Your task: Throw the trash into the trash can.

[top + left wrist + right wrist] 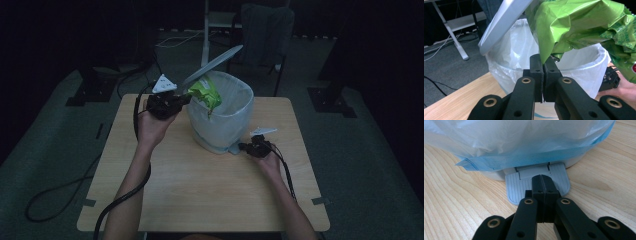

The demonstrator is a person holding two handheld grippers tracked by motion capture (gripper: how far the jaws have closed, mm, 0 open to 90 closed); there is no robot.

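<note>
wooden table (200, 190) fills the centre of the high view. white pedal bin (222, 117) with a clear liner stands at upper centre of it, grey lid (212, 65) tilted up and open. crumpled green wrapper (206, 94) sits at the bin's upper left rim, pinched between the closed jaws of the left gripper (186, 98); in the left gripper view the wrapper (574, 25) hangs over the bin mouth. right gripper (543, 186), jaws closed with nothing between, rests its tip on the grey foot pedal (519, 187) at the bin's lower right.
</note>
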